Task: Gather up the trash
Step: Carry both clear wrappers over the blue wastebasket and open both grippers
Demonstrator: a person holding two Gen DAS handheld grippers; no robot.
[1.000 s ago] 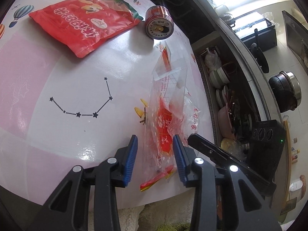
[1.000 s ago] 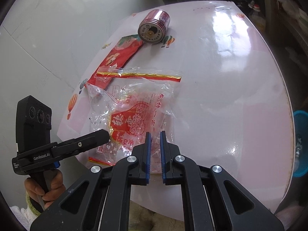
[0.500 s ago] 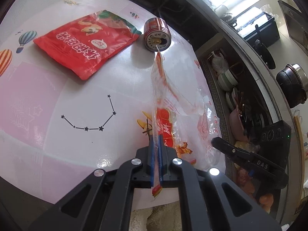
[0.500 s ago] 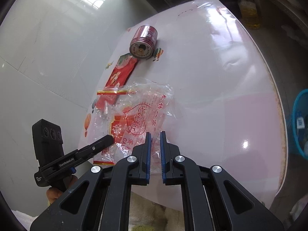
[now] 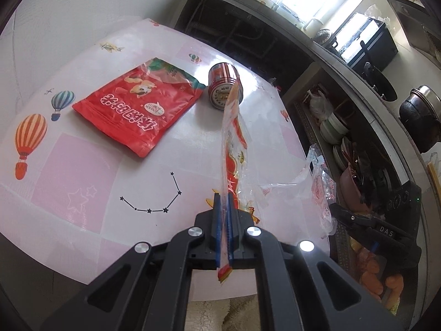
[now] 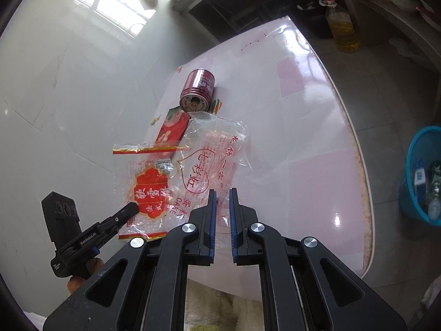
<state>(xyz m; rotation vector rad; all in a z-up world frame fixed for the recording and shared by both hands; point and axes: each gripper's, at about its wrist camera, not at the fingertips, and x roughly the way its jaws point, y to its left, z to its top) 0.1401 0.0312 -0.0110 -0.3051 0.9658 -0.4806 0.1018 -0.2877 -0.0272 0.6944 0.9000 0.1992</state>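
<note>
1. The left gripper (image 5: 223, 230) was open a moment ago, with the clear bag (image 5: 234, 149) lying between its fingers. Now it is squeezed tight on the bag's edge.
2. The right gripper (image 6: 222, 220) is nearly closed, as before, with only a thin gap. It pinches the near edge of a second clear wrapper (image 6: 212, 154).
3. Both hands have gone up, so the bag and the wrapper now hang above the table (image 5: 82, 165) instead of lying flat on it.
4. That means this piece of trash is picked up. I think it goes next into the blue basket (image 6: 413, 165) on the floor, to the right of the table.
5. Farther back, the red snack bag (image 5: 137, 107) and the red can (image 5: 224, 88) are on the table, touching each other. They are not collected yet.
</note>
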